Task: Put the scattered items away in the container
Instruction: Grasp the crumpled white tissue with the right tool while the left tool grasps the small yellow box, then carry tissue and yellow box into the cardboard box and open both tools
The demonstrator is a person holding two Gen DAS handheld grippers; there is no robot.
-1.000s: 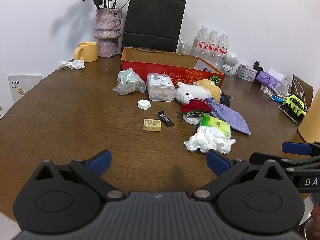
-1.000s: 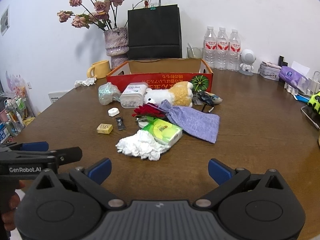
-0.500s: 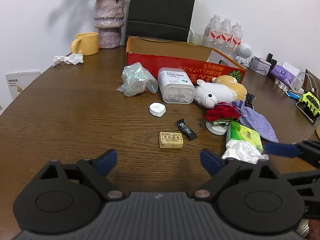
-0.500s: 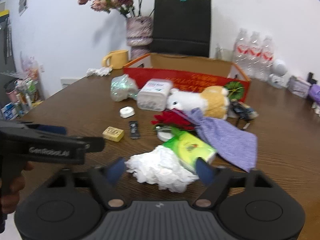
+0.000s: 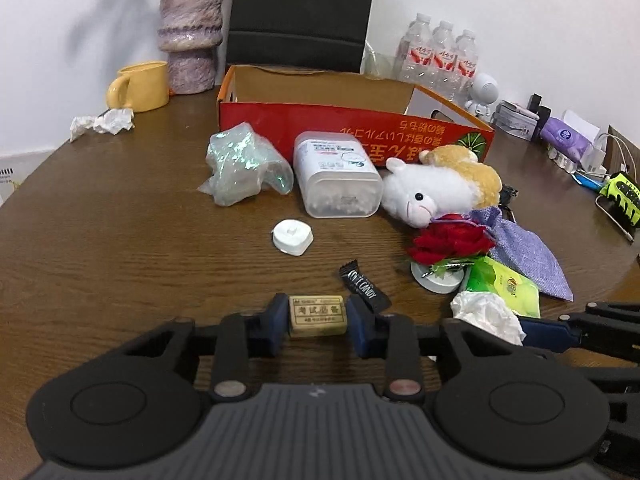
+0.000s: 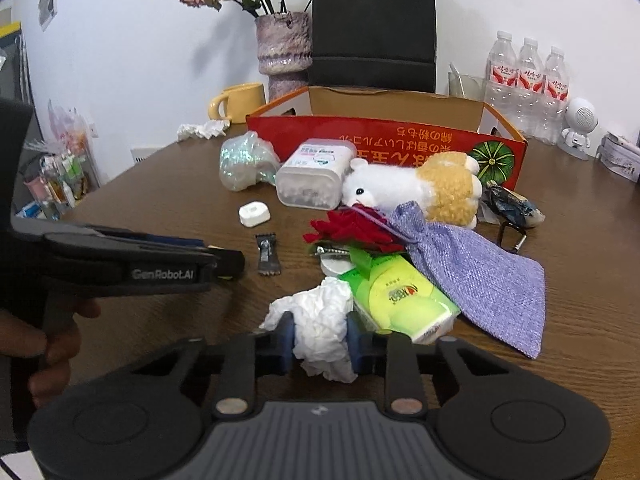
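Note:
My left gripper (image 5: 318,318) is shut on a small tan eraser (image 5: 318,315) at table level. My right gripper (image 6: 320,340) is shut on a crumpled white tissue (image 6: 320,320), beside a green tissue pack (image 6: 404,300). The open red cardboard box (image 5: 352,120) stands behind the scattered items: a plush toy (image 5: 432,188), a clear plastic tub (image 5: 336,174), a crumpled plastic bag (image 5: 244,168), a white cap (image 5: 293,237), a black candy wrapper (image 5: 363,285), a red rose (image 5: 450,242) and a purple pouch (image 6: 476,268). The left gripper's side shows in the right wrist view (image 6: 132,264).
A yellow mug (image 5: 140,86), a purple vase (image 5: 192,32) and a black paper bag (image 5: 300,12) stand behind the box. Water bottles (image 5: 440,56) and small gadgets line the far right. Another crumpled tissue (image 5: 102,122) lies far left. A keyring item (image 6: 512,206) lies right of the plush.
Both grippers moved forward and down to the table and closed: the left on the tan eraser, the right on the white tissue.

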